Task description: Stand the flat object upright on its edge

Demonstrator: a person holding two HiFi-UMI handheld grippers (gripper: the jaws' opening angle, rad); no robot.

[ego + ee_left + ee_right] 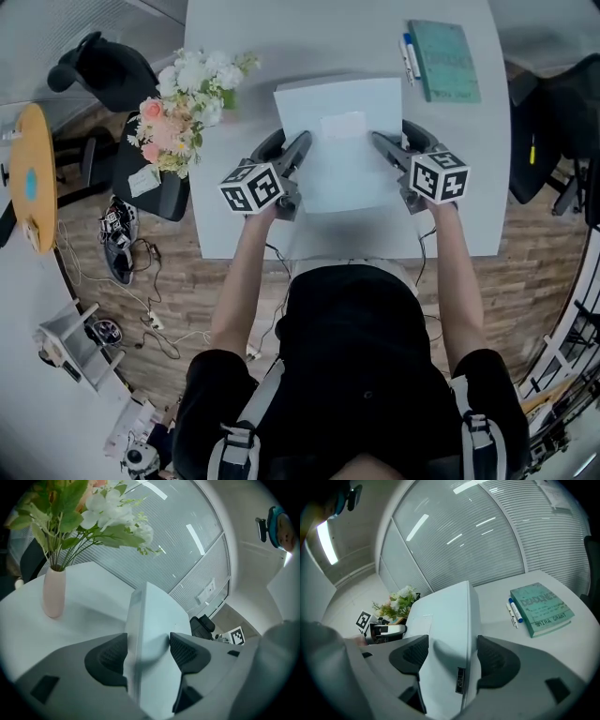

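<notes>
A flat white slab (339,141) with a small label on its face stands steeply tilted over the grey table (469,187), its broad face turned toward me. My left gripper (292,157) takes its left side. In the left gripper view the slab (152,634) fills the gap and both dark pads (108,660) lie against it. My right gripper (386,150) takes the right side. There the slab (450,634) sits between the pads (497,660), which touch its face and back. A small port shows on its edge.
A pink vase of flowers (183,108) stands at the table's left edge, close to the left gripper. A teal book (445,58) and two pens (411,54) lie at the back right. Dark office chairs (108,70) stand beside the table on both sides.
</notes>
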